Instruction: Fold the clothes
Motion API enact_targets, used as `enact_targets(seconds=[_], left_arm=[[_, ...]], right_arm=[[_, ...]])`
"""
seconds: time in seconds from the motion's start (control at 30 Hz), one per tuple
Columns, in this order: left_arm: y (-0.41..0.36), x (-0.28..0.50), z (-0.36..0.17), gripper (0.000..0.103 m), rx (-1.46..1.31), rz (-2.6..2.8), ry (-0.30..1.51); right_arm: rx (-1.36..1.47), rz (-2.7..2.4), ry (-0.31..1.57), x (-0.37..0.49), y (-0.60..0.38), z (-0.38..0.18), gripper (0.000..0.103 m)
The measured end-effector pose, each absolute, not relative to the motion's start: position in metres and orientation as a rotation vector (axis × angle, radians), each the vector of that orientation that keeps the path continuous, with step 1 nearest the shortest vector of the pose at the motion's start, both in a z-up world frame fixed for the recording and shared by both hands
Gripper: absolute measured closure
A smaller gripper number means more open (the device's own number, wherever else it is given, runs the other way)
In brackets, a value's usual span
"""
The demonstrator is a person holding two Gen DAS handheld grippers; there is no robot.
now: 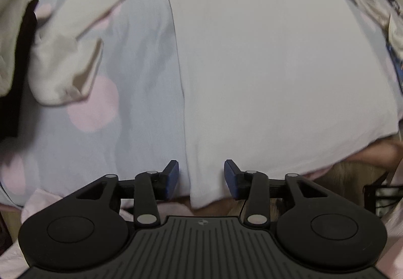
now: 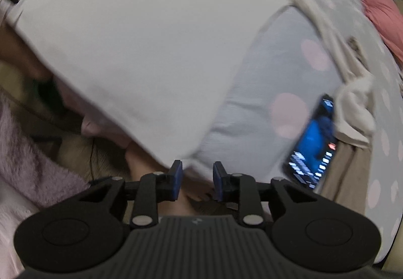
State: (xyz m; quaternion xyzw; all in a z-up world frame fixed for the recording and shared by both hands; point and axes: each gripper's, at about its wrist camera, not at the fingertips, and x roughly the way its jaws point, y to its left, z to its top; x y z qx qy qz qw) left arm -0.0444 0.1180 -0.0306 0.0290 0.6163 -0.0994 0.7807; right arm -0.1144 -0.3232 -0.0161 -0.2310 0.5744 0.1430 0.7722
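White garment spread on the dotted bedsheet, both our grippers at its near hem.

Our left gripper and right gripper gape, gripping nothing, astride the white garment's near corners; beyond it lie a lit phone, then a beige garment on the bedsheet.

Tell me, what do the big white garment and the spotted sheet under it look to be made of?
The white garment looks like soft, matte knit cotton: no shine, smooth drape, though blur hides the weave. The spotted sheet, grey-blue with pink dots, seems a thin woven fabric, faintly creased and also matte.
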Motion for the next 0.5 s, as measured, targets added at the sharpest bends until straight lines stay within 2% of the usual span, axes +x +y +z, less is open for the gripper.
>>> enact_targets(seconds=[0.23,0.5], left_arm=[[0.105,-0.02,-0.002,0.065,0.049,-0.242,1.226],[0.071,0.018,0.0,0.065,0.057,-0.297,1.171]], right_arm=[[-0.332,0.093,1.169,-0.078,-0.397,0.014,0.073],[-0.166,-0.101,1.067,-0.036,-0.469,0.019,0.073]])
